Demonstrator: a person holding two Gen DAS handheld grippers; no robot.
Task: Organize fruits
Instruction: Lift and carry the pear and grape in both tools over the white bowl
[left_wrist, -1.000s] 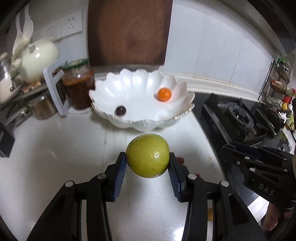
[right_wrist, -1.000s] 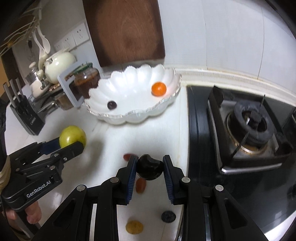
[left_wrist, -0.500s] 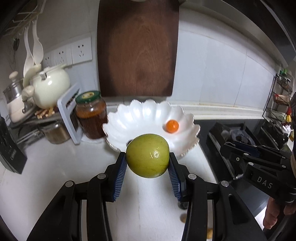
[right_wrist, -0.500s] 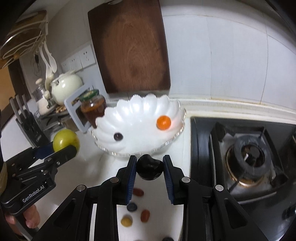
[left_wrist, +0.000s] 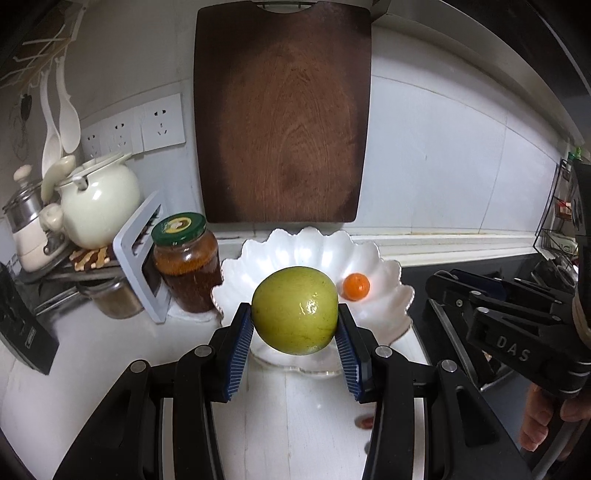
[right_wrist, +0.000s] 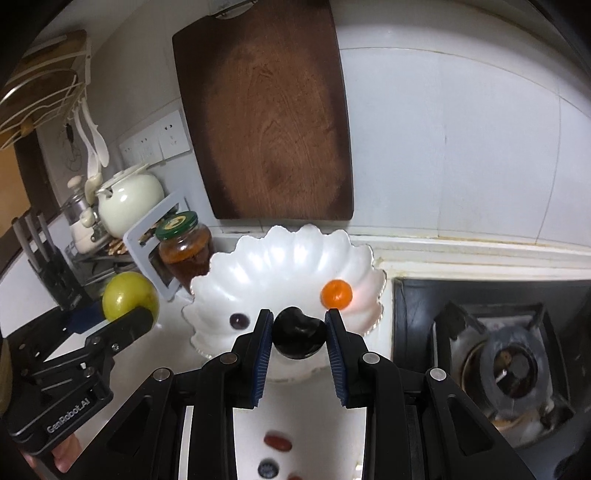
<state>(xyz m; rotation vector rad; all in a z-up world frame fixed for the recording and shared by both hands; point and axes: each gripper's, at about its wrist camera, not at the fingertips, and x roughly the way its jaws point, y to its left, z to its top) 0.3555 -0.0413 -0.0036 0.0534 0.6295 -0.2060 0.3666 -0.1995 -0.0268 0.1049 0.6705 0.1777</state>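
Both fruits just short of the white scalloped ceramic bowl (right_wrist: 295, 258), near rim. Right hand-held gripper (right_wrist: 298, 334) clenched on dark round plum (right_wrist: 298, 334), nearer; left hand-held gripper (left_wrist: 295, 325) grasping green round apple (left_wrist: 295, 310).

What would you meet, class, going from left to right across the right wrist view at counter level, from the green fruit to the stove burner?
Green fruit → brown jar → small dark grape → dark fruit in the right claw → orange fruit → stove burner.

"DAS" stands on the right claw (left_wrist: 439, 284); "GenRobot.AI" stands on the left claw (right_wrist: 122, 317).
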